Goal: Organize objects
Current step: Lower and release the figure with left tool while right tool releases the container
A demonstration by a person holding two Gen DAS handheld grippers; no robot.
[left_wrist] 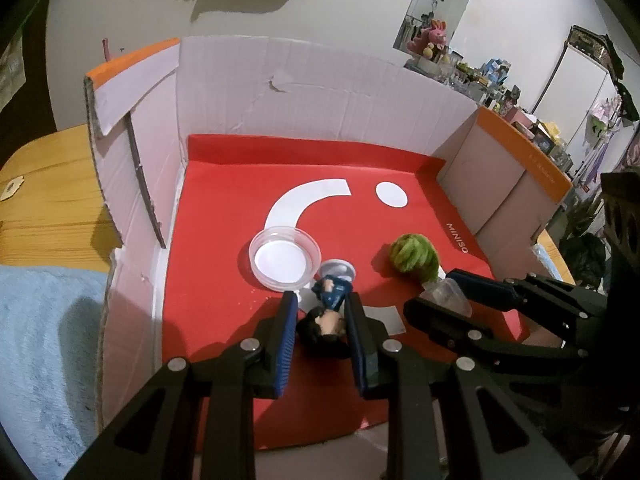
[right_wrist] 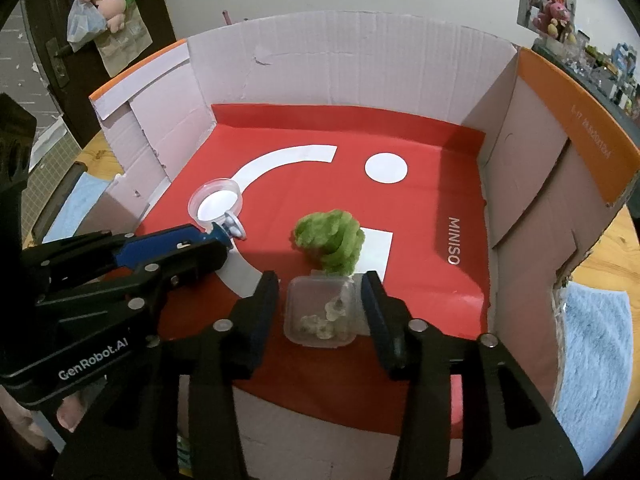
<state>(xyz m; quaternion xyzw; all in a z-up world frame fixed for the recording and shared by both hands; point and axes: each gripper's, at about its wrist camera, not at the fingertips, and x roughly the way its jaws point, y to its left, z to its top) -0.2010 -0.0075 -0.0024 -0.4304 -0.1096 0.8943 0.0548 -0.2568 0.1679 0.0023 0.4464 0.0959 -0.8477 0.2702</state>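
A small figurine point(left_wrist: 326, 312) with dark hair, a blue outfit and a clear round base lies tilted between the pads of my left gripper point(left_wrist: 320, 296), which is shut on its head. In the right wrist view, my left gripper point(right_wrist: 222, 240) reaches in from the left. My right gripper point(right_wrist: 320, 276) is open around a clear square container point(right_wrist: 320, 312) with pale bits inside. Its pads stand slightly apart from the container's sides. A fuzzy green ball point(right_wrist: 330, 240) point(left_wrist: 414, 256) lies just beyond the container. A clear round dish point(left_wrist: 284, 260) point(right_wrist: 216, 202) rests beside the figurine's base.
Everything lies on the red MINISO liner point(right_wrist: 400, 220) of an open cardboard box point(left_wrist: 320, 92) with tall white walls and orange flaps. The box stands on a wooden table point(left_wrist: 52, 200). Blue towels point(left_wrist: 48, 340) point(right_wrist: 592, 352) flank it, and cluttered shelves point(left_wrist: 500, 88) stand behind.
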